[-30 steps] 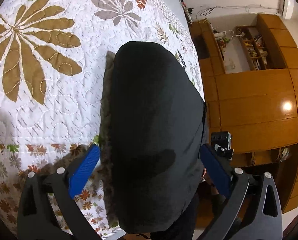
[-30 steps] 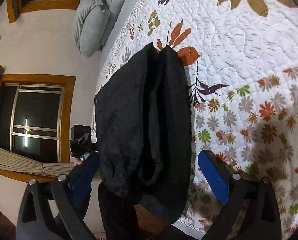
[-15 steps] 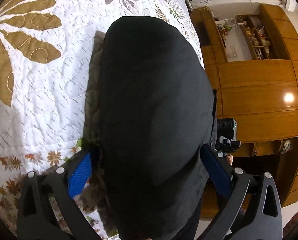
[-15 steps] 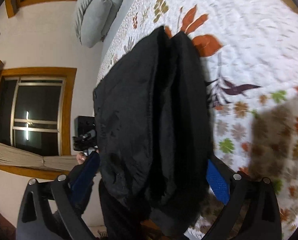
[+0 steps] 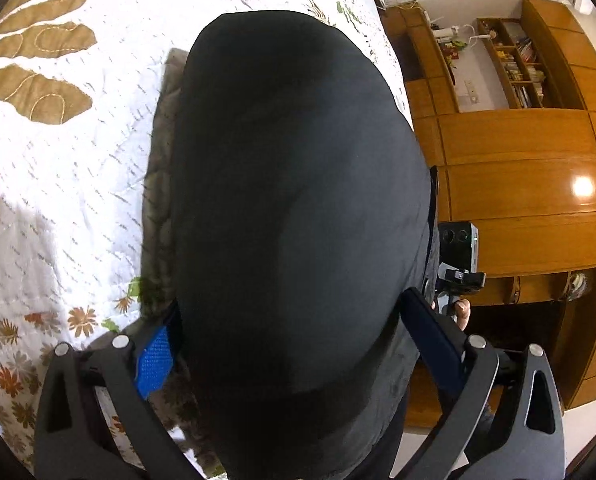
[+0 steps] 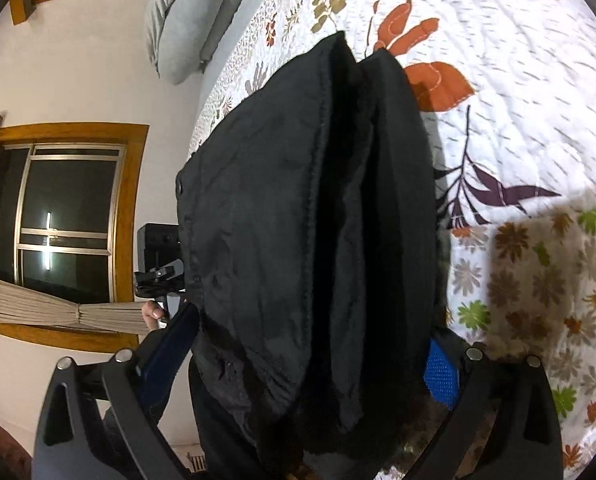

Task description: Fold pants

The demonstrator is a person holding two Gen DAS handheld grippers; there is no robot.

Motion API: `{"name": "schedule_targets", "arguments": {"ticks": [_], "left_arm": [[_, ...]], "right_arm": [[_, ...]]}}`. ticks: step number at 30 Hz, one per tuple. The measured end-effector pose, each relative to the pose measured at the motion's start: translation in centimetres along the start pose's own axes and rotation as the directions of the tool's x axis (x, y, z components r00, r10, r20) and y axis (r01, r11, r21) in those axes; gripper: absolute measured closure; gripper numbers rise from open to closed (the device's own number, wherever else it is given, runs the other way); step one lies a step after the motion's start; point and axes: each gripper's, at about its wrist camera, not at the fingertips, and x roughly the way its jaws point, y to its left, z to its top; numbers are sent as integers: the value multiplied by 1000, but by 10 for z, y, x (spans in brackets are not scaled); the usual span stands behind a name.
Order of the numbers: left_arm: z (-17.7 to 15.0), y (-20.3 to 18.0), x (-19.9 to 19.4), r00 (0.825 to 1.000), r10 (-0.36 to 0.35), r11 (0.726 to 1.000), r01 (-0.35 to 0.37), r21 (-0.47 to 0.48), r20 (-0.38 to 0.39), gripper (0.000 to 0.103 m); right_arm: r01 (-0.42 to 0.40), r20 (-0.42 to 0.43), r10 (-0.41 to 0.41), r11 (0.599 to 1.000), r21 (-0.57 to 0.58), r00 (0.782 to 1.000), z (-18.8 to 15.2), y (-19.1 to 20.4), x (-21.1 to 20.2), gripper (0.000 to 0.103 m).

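Note:
The black pants lie folded in a thick bundle near the edge of the floral quilt. In the left wrist view they fill the middle, with my left gripper open and its blue pads on either side of the near end. In the right wrist view the pants show stacked layers and a seam. My right gripper is open, its fingers straddling the bundle's near end. The pads touch or nearly touch the cloth; neither is closed on it.
The bed quilt stretches away beyond the pants. A grey pillow lies at the bed's far end by a window. A wooden wall cabinet stands past the bed edge. The other gripper's camera shows beside the pants.
Both grippers have moved forward over the pants, so the bundle now sits deeper between their open fingers and fills more of each view.

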Motion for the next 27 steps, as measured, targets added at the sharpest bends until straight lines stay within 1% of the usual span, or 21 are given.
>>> {"name": "schedule_targets", "arguments": {"ticks": [1,2,3,4,5,6,8,10,12,15,23,27], "left_arm": [[-1,-2,2,1000,14,1000,-14,3,0,4],[-2,-5,3,1000,22,1000,-22,7,4,5],[-3,-8,4,999,43,999,-43,18,8,8],[-4,-10,5,998,55,998,-55,23,8,13],[-3,-10,4,998,54,998,-54,22,8,20],[-3,-9,2,999,51,999,-51,11,8,25],[-4,-8,0,999,47,999,-47,2,9,31],[-5,-8,-2,999,45,999,-45,-1,8,37],[-6,-10,-5,999,41,999,-41,0,15,43],[-8,-12,-8,999,41,999,-41,7,24,48],[-6,-17,-14,999,26,999,-27,32,31,57],[-6,-14,-18,999,28,999,-29,36,33,58]], "right_arm": [[2,0,-2,1000,-3,1000,0,0,0,4],[10,4,-10,1000,-7,1000,0,1,1,11],[14,4,-14,1000,-10,1000,-1,1,0,16],[15,6,-15,1000,-11,1000,-2,1,0,24],[17,9,-17,1000,-13,1000,-2,1,-1,32],[22,15,-22,1000,-22,1000,-3,2,-3,35],[16,25,-15,999,-36,1000,-4,5,-5,46],[16,33,-14,998,-53,999,-5,10,-3,51],[19,37,-17,998,-61,999,-4,13,-4,54],[21,40,-18,997,-69,999,-4,17,-5,57],[6,51,-2,997,-76,999,-3,20,-3,60],[-1,51,6,996,-85,999,0,22,-3,61]]}}
